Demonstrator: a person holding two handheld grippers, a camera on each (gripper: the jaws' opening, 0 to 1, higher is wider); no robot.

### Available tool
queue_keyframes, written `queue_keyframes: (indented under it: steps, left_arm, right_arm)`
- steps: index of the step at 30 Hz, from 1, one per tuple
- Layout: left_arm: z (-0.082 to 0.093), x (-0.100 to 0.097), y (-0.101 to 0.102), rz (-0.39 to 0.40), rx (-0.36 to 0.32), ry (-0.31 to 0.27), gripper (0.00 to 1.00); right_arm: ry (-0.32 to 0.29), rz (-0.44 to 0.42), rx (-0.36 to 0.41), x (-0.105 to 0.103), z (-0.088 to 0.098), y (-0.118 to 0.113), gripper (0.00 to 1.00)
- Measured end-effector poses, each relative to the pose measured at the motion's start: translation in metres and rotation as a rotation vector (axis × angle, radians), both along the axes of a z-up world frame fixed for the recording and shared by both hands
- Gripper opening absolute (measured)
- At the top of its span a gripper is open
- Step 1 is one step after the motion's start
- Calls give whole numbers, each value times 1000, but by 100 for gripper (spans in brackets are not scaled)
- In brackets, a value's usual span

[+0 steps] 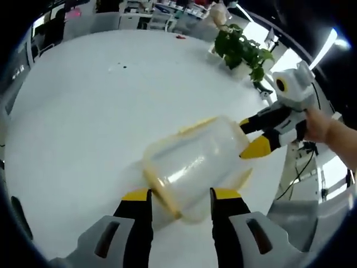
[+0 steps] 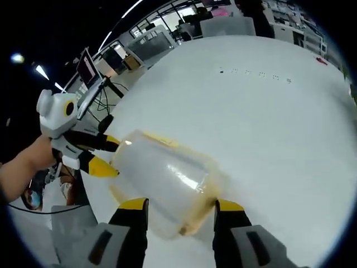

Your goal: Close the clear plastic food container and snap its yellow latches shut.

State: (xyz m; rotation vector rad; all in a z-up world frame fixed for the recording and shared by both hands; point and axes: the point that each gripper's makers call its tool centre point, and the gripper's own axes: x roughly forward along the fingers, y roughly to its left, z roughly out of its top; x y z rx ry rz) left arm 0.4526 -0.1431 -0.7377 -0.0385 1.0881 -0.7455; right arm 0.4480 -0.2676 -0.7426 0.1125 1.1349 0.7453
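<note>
In the left gripper view, the left gripper [image 1: 179, 195] has its yellow-tipped jaws spread to either side of the near end of the container [image 1: 192, 167], which is held up over the white table [image 1: 83, 111]. That end carries the yellow-rimmed lid [image 1: 162, 190]. The container's long axis runs away from this camera, up and to the right, toward the right gripper [image 1: 252, 138], whose jaws clamp the far end. A hand [image 1: 321, 125] holds that gripper. Beyond stands a plant [image 1: 242, 50].

In the right gripper view, the right gripper [image 2: 181, 207] brackets the container [image 2: 162, 178] between its jaws, and the left gripper [image 2: 109, 156] grips the opposite end at left.
</note>
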Motion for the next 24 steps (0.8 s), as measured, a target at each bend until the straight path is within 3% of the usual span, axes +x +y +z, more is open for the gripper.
queue_keyframes:
  steps: [15, 16, 17, 18, 19, 24]
  left_arm:
    - [-2, 0, -2, 36, -36, 25, 35]
    - [-2, 3, 0, 58, -39, 19, 34]
    - [-1, 2, 0, 53, -46, 23, 32]
    - [2, -11, -11, 58, -113, 107, 31]
    - [-2, -1, -2, 68, -77, 55, 31]
    - [-1, -1, 0, 61, -67, 37, 31]
  right_arm:
    - [1, -8, 22, -1, -2, 2, 41]
    - [13, -9, 30, -2, -3, 2, 41]
    - [142, 11, 79, -25, -2, 13, 39]
    - [31, 28, 33, -13, -10, 8, 39]
    - [52, 19, 36, -17, -10, 12, 38]
    - [33, -9, 53, -6, -2, 5, 39]
